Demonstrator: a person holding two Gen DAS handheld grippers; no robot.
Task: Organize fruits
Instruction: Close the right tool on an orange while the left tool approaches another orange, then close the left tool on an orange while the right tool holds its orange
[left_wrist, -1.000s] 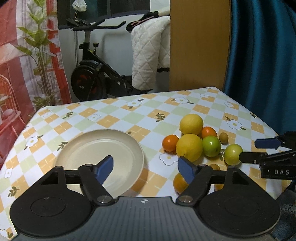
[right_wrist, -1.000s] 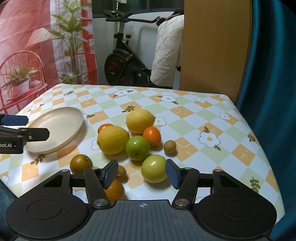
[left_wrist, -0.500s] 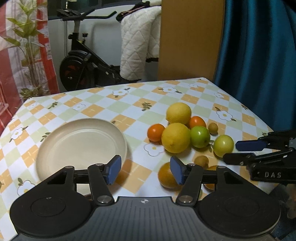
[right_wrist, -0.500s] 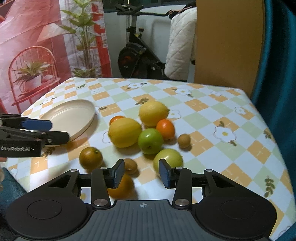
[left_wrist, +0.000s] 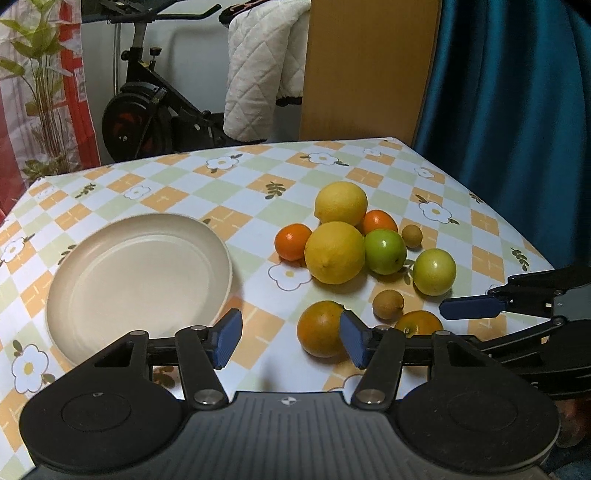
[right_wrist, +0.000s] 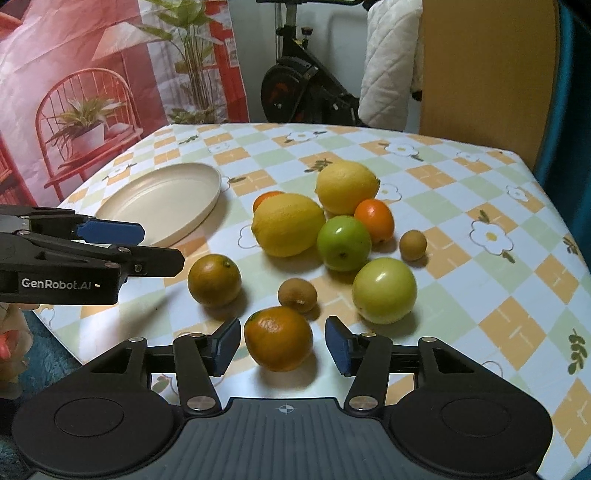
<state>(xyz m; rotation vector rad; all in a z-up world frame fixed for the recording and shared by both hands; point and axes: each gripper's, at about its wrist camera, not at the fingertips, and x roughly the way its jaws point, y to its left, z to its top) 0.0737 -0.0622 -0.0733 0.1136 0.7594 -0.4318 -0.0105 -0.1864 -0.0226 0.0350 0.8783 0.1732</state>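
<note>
A heap of fruit lies on the checked tablecloth: two lemons (left_wrist: 334, 253), two green fruits (right_wrist: 384, 290), small oranges and small brown fruits (right_wrist: 297, 295). An empty cream plate (left_wrist: 92, 254) sits to their left. My right gripper (right_wrist: 282, 345) hangs over the near table edge with its jaws opening. An orange (right_wrist: 279, 338) lies between its pads, with small gaps on both sides. My left gripper (left_wrist: 290, 339) is open and empty. A darker orange (left_wrist: 319, 328) lies just beyond its right pad. Each gripper shows in the other's view: the right gripper (left_wrist: 476, 325) and the left gripper (right_wrist: 159, 245).
The table (right_wrist: 498, 206) ends close below both grippers, and its right edge meets a blue curtain (left_wrist: 517, 110). Behind it stand an exercise bike (left_wrist: 147, 110), a wooden panel (left_wrist: 369, 66) and a plant. A hand (right_wrist: 11, 332) shows at the lower left.
My right gripper sank toward the near orange, which now lies between its pads; its jaws narrowed, then widened. My left gripper's jaws narrowed and it tilted down toward the dark orange.
</note>
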